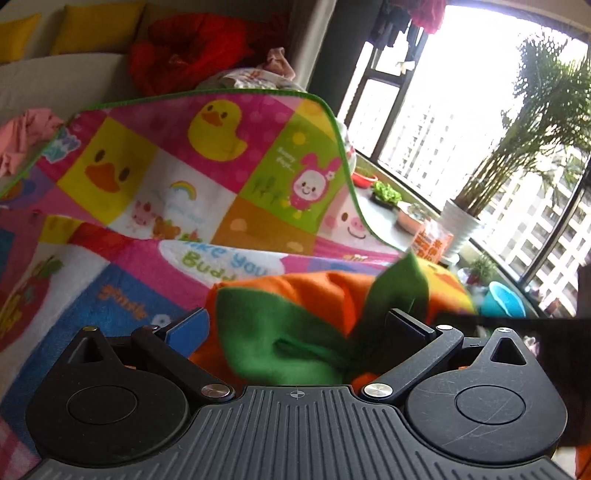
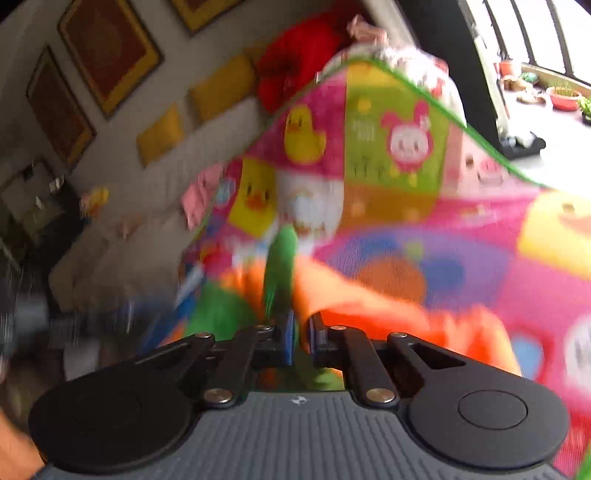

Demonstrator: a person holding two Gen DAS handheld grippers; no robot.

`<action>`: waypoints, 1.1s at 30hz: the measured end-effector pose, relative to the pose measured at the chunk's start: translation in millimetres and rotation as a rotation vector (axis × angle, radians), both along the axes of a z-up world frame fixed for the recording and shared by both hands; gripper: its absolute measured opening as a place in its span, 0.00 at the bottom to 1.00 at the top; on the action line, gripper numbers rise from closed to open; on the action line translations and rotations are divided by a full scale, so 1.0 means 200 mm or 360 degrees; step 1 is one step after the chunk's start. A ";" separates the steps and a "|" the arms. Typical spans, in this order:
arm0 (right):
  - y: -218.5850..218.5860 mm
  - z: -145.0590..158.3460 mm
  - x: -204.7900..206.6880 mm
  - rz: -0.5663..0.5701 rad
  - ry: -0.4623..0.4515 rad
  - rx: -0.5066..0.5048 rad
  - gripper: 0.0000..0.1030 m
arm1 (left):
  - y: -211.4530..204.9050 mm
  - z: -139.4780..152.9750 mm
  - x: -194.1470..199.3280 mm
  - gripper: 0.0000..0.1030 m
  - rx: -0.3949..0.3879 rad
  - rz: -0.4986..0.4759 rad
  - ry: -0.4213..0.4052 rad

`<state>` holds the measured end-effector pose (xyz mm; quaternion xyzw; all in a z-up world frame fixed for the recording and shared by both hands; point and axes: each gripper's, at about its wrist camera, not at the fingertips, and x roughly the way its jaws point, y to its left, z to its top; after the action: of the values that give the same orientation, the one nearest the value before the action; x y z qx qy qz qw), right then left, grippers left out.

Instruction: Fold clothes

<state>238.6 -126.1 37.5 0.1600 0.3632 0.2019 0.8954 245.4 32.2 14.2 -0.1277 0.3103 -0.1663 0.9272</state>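
Note:
An orange garment with green leaf-shaped pieces (image 1: 314, 295) lies bunched on a bright patchwork blanket (image 1: 166, 166) printed with ducks and bunnies. In the left wrist view my left gripper (image 1: 295, 325) stands open wide, and the green and orange cloth fills the gap between its fingers. The right wrist view is blurred by motion. There my right gripper (image 2: 303, 332) is shut on a fold of the orange garment (image 2: 369, 299), green cloth sticking up just past the pads. The blanket (image 2: 388, 147) rises behind it with a green hem.
A red cloth pile (image 1: 184, 48), a pink garment (image 1: 22, 136) and yellow cushions (image 1: 96, 26) sit on the beige sofa behind. To the right are a window, a potted palm (image 1: 461, 221) and a blue bowl (image 1: 506, 299). Framed pictures (image 2: 107, 51) hang on the wall.

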 end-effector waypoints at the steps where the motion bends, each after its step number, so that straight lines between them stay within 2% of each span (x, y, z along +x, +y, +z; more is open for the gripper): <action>1: 0.01 -0.03 -0.05 0.0021 0.0039 -0.0046 0.06 | -0.01 0.00 0.02 1.00 -0.0021 -0.0007 -0.0003; 3: 0.03 -0.10 -0.14 0.0061 0.0112 -0.0136 0.05 | -0.05 0.00 0.04 1.00 -0.0031 -0.0024 -0.0010; 5: 0.04 -0.12 -0.19 0.0051 0.0087 -0.0220 0.04 | -0.09 -0.01 0.06 1.00 0.0010 -0.0047 -0.0007; 8: 0.02 -0.01 -0.21 0.0030 -0.0046 -0.0277 0.05 | -0.13 -0.09 0.03 1.00 0.0066 -0.0110 0.0054; 10: -0.03 0.07 -0.16 -0.0018 -0.0098 -0.0242 0.05 | -0.14 -0.17 0.01 1.00 0.0074 -0.0137 0.0115; 11: -0.05 0.10 -0.13 -0.0044 -0.0118 -0.0220 0.08 | -0.14 -0.21 0.00 1.00 0.0061 -0.0141 0.0146; 12: -0.09 0.11 -0.06 -0.0084 -0.0080 -0.0163 0.11 | -0.15 -0.24 0.00 1.00 0.0054 -0.0141 0.0173; 14: -0.14 0.06 0.07 -0.0153 0.0036 -0.0053 0.27 | -0.15 -0.29 0.01 1.00 0.0072 -0.0117 0.0218; 16: -0.17 -0.05 0.19 -0.0215 0.0186 0.0055 0.28 | -0.15 -0.33 0.03 1.00 0.0104 -0.0085 0.0275; 20: -0.24 -0.24 0.43 -0.0333 0.0475 0.0274 0.28 | -0.18 -0.36 0.03 1.00 0.0197 -0.0087 0.0269; 22: -0.23 -0.29 0.45 -0.0309 0.0439 0.0391 0.29 | -0.20 -0.36 0.02 1.00 0.0232 -0.0087 0.0261; 24: -0.19 -0.29 0.47 -0.0297 0.0400 0.0407 0.28 | -0.21 -0.36 0.02 1.00 0.0247 -0.0083 0.0257; 26: -0.14 -0.27 0.48 -0.0233 0.0353 0.0374 0.16 | -0.21 -0.35 0.02 1.00 0.0239 -0.0083 0.0253; 29: -0.05 -0.21 0.48 -0.0125 0.0277 0.0283 0.10 | -0.18 -0.32 0.01 1.00 0.0194 -0.0092 0.0234; 33: 0.01 -0.11 0.44 -0.0072 0.0150 0.0233 0.06 | -0.14 -0.27 0.00 1.00 0.0134 -0.0104 0.0209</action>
<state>327.0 -124.5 14.9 0.2425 0.3856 0.1999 0.8675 245.2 4.4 -40.4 -0.0890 0.3812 -0.1747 0.9035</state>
